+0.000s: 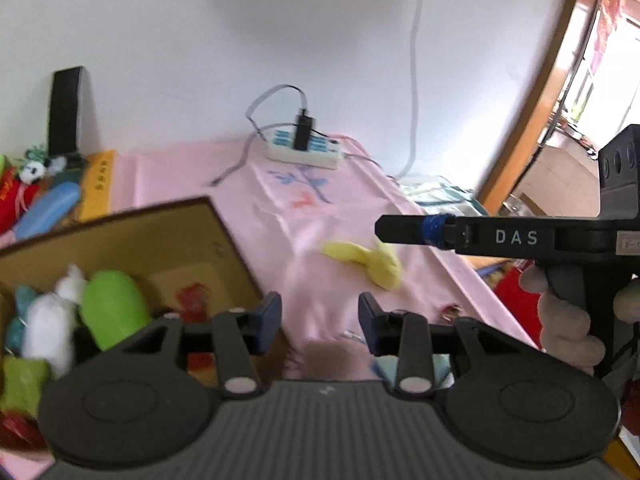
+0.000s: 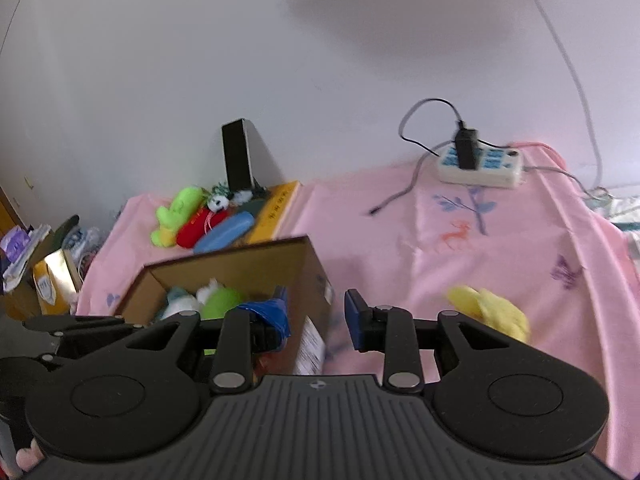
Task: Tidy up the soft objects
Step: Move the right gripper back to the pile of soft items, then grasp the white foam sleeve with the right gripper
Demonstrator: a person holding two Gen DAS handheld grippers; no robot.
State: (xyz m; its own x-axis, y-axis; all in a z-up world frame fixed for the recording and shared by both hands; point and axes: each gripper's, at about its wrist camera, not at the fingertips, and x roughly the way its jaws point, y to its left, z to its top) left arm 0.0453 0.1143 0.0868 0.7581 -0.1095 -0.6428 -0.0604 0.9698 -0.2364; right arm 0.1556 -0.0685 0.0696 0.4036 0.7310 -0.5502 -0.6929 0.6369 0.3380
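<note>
both grippers point(image 1: 319, 322) point(image 2: 316, 320) apparently empty beside box point(image 2: 256, 264) edge.

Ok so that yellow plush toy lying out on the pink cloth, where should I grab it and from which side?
Grip the yellow plush toy across its thicker body end, the part lying nearest the table edge, rather than its thin limb. It lies flat and alone on the pink cloth, so coming down from above looks best. The right gripper is open and empty, with the toy just to its right.

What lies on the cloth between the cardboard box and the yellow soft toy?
Nothing: between the cardboard box and the yellow soft toy there is only bare pink cloth. The left wrist view shows it best.
</note>
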